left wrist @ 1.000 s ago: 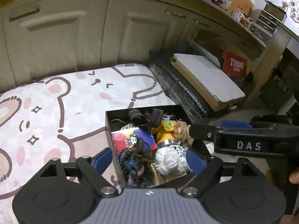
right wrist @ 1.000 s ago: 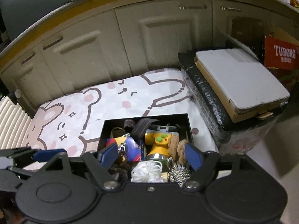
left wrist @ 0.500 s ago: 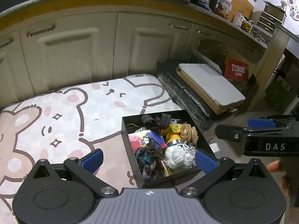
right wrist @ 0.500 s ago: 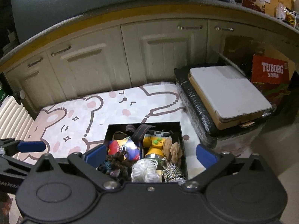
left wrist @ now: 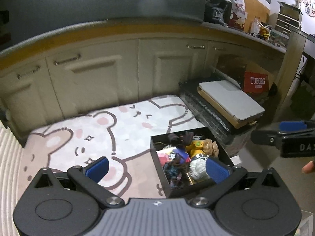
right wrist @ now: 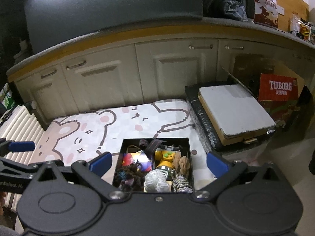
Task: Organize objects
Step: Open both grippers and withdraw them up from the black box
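Observation:
A black open box sits on the bear-print mat near its right edge. It holds a yellow toy, white yarn, dark yarn, a colourful card, a brown plush piece and a twisted cord. My left gripper is open and empty, high above the mat and box. My right gripper is open and empty, high above the box. Each gripper shows at the edge of the other's view.
The bear-print mat lies on the floor before cream cabinets. A black wrapped case with a flat white box stands to the right, a red Tuborg carton behind it. A ribbed white suitcase is at left.
Both grippers have risen and pulled back from the box, which now looks smaller and lower in both views. Both stay open and empty.

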`<state>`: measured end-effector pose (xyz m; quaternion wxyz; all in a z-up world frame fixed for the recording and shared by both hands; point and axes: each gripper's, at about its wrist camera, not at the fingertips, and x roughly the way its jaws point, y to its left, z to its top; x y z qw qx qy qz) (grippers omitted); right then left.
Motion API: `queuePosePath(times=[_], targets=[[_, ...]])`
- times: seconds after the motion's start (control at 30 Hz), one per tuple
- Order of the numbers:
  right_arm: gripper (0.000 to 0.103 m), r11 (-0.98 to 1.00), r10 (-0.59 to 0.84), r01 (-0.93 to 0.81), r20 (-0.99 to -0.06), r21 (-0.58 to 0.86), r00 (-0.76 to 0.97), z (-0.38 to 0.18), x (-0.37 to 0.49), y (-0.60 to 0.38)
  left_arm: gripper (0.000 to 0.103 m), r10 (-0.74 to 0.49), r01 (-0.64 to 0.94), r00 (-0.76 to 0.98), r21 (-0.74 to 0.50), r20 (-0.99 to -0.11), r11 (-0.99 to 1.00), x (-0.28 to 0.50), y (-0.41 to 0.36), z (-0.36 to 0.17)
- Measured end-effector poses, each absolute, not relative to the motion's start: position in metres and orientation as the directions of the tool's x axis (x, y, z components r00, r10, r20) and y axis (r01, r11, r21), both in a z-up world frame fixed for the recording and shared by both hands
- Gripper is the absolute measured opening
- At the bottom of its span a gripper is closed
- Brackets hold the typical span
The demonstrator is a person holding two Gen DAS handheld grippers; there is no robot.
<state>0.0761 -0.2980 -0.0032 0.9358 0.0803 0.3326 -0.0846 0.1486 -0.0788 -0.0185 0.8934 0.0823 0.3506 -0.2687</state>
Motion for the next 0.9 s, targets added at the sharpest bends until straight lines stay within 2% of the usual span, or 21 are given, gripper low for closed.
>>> queuePosePath(times=[0.47, 0.7, 0.9], targets=[[0.103, 0.982, -0.124, 0.185, -0.61, 0.037, 0.782, 0.021, 0.022, -0.273, 0.103, -0.428, 0.517, 0.631, -0.06, -0.647, 0.854, 0.11, -0.045, 0.001], [0.103, 0.981, -0.135, 0.191, -0.62, 0.024, 0.773, 0.017, 0.001, -0.262, 0.103, -0.371, 0.516, 0.65, 0.027, -0.663, 0.856, 0.093, -0.041, -0.007], [0.103, 0.979, -0.173, 0.204, -0.636, -0.024, 0.752, 0.009, -0.013, -0.249, 0.103, -0.359, 0.512, 0.638, 0.027, -0.682, 0.859, 0.082, -0.033, -0.017]])
